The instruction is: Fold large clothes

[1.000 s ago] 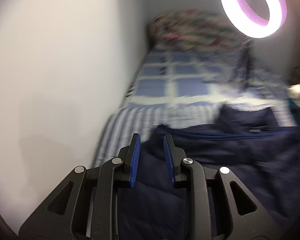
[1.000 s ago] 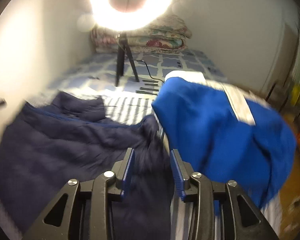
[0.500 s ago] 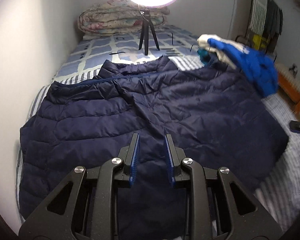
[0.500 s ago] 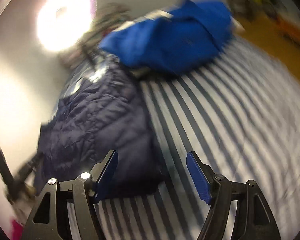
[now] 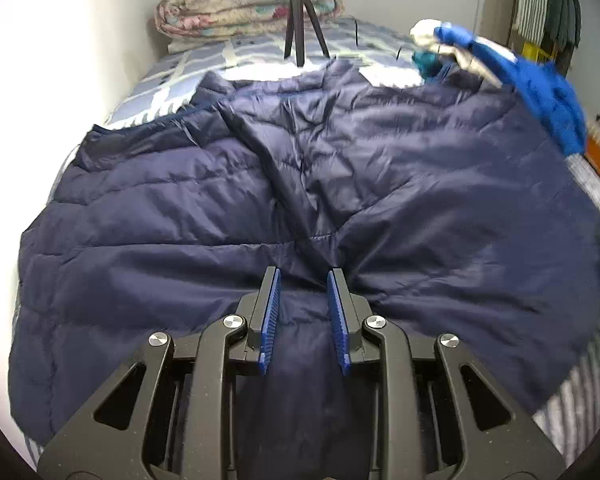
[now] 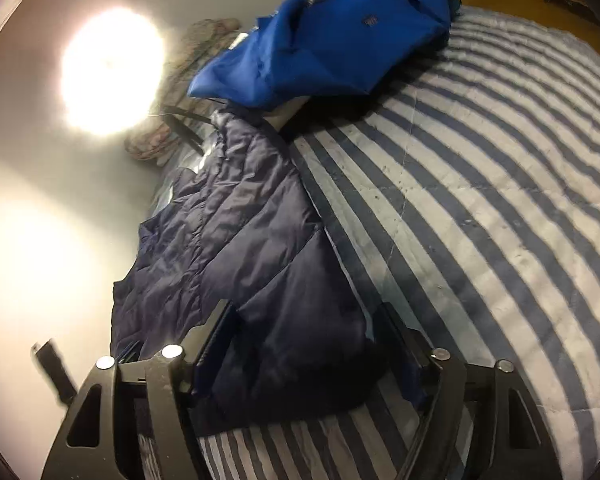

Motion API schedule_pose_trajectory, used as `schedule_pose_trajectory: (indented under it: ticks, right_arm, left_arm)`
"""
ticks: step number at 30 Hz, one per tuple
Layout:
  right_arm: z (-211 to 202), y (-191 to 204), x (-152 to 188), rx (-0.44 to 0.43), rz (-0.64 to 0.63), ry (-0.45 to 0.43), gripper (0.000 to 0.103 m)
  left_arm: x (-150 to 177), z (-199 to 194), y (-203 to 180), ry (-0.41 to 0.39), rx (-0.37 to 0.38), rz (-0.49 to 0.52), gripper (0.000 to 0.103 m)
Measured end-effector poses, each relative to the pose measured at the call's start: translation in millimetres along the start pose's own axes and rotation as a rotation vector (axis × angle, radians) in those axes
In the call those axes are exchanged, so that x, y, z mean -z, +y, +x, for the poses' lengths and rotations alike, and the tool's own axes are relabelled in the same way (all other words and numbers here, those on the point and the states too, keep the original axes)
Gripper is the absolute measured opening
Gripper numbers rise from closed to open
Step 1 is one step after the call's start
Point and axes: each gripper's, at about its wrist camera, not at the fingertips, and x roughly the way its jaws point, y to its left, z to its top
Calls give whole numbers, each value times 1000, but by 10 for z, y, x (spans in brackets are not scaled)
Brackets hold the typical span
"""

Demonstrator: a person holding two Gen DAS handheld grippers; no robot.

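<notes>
A large navy quilted puffer jacket (image 5: 300,184) lies spread over the bed. My left gripper (image 5: 303,280) hovers over its near middle with a narrow gap between the blue pads; nothing is held. In the right wrist view the jacket (image 6: 240,248) lies along the left side, and its near corner bulges between the wide-open fingers of my right gripper (image 6: 304,320), which are not closed on it.
A bright blue garment (image 6: 328,36) lies heaped at the far end, also seen at the right in the left wrist view (image 5: 540,84). A ring light tripod (image 5: 300,24) and folded quilt (image 5: 252,4) stand at the head. Striped bedding (image 6: 480,200) spreads right. Wall on the left.
The left gripper moved forward and lower over the jacket. The right gripper, opened wide half a second ago, has dropped so the jacket's corner now sits between its fingers.
</notes>
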Motion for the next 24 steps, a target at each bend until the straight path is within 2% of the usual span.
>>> schedule_pose_trajectory:
  ticks: [3, 6, 13, 17, 22, 24]
  right_arm:
    - [47, 57, -13, -5, -11, 14, 26]
    - [-46, 269, 1, 38, -110, -14, 15]
    - [-286, 1016, 62, 139, -369, -96, 8]
    - [-445, 1441, 108, 120, -478, -136, 7]
    - [-528, 2007, 219, 92, -600, -176, 6]
    - [-497, 2235, 277, 69, -633, -186, 6]
  left_arm:
    - [27, -310, 21, -32, 32, -11, 25]
    - [96, -622, 76, -51, 56, -18, 25]
    - [342, -1288, 366, -16, 137, -102, 25]
    - [503, -1805, 456, -52, 137, -106, 25]
    - [840, -2461, 588, -151, 125, -138, 25]
    - [960, -2585, 607, -138, 133, -136, 25]
